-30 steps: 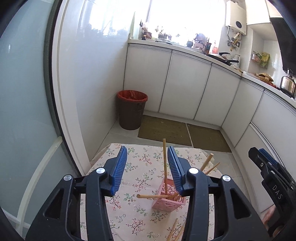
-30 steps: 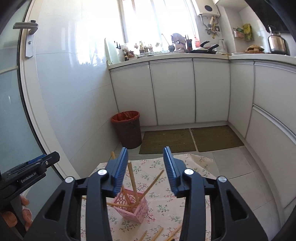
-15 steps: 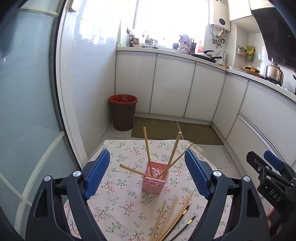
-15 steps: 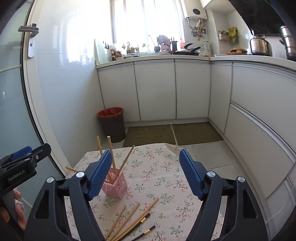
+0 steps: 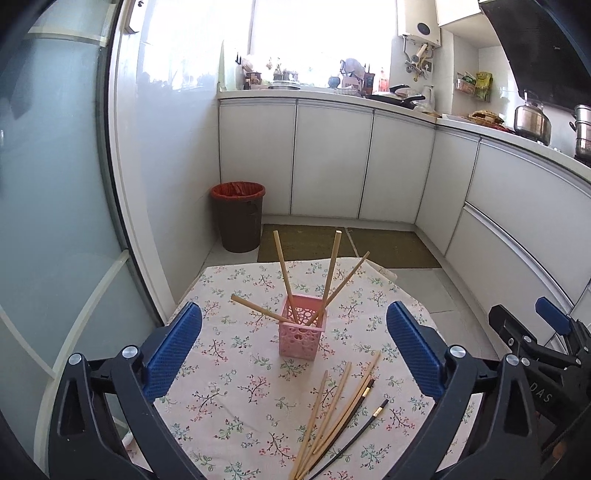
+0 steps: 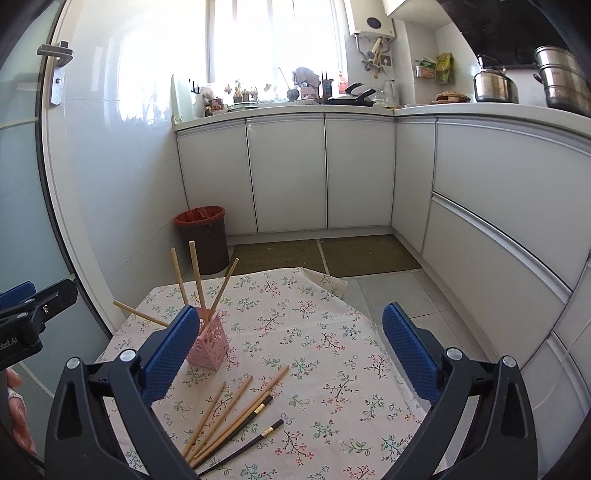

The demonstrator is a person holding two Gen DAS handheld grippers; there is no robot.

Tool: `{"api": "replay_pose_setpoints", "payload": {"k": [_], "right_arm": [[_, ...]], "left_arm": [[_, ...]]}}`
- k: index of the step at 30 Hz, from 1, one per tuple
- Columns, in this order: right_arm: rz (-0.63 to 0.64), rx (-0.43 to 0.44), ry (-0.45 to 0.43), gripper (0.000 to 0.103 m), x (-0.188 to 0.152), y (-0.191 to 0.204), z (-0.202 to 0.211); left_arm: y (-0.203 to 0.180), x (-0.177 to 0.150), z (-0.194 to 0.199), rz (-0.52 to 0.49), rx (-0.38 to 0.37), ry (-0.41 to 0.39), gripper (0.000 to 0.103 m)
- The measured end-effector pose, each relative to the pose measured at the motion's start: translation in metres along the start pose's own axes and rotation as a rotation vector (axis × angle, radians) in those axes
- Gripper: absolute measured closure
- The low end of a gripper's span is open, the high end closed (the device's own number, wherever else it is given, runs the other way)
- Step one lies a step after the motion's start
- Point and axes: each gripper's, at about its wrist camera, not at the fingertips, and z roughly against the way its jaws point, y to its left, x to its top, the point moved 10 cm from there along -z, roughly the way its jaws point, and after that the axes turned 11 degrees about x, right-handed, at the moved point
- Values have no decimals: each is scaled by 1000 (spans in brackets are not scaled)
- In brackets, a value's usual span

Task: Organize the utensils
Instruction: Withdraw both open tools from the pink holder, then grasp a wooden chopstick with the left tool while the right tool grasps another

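Left wrist view: my left gripper [image 5: 293, 347] is opening wide, nothing clamped; the pink holder [image 5: 302, 334] stands on the floral tablecloth [image 5: 221, 387] with four chopsticks [image 5: 283, 269] in it. Loose chopsticks [image 6: 229, 413] lie nearer me. My right gripper [image 6: 290, 349] is opening too, empty.

White cabinets [image 5: 332, 162], bright window [image 5: 317, 33], brown bin [image 5: 238, 216], floor mats [image 5: 306, 245].

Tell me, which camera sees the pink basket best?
The left wrist view: the pink basket stands whole and centred there. In the right wrist view, the basket is partly hidden behind a blue finger.
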Motion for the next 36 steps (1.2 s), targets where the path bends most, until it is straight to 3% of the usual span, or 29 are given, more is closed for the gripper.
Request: {"api": "replay_pose_setpoints", "payload": {"k": [12, 16, 19, 23, 26, 29, 31, 33, 36], "right_arm": [[-19, -24, 64, 7, -33, -22, 1], [-38, -31, 123, 7, -53, -36, -4], [-76, -33, 194, 7, -77, -49, -11], [-157, -26, 302, 7, -114, -71, -24], [-212, -10, 368, 7, -133, -84, -31], [-247, -3, 400, 7, -144, -92, -36], [-264, 7, 422, 7, -150, -95, -38], [-278, 19, 442, 7, -155, -97, -40], [-290, 32, 462, 7, -158, -98, -43]], "left_arm": [[-20, -31, -17, -85, -23, 85, 7], [-36, -57, -42, -141, -74, 209, 7], [-49, -90, -76, -180, -107, 380, 7], [-58, -122, -114, -114, -145, 553, 7], [-65, -133, -136, -67, -165, 627, 7], [-72, -138, -156, -61, -150, 652, 9], [-74, -146, -170, -78, -121, 671, 16], [-76, -162, -184, -93, -104, 728, 40], [-80, -182, -202, -98, -87, 792, 57]]}}
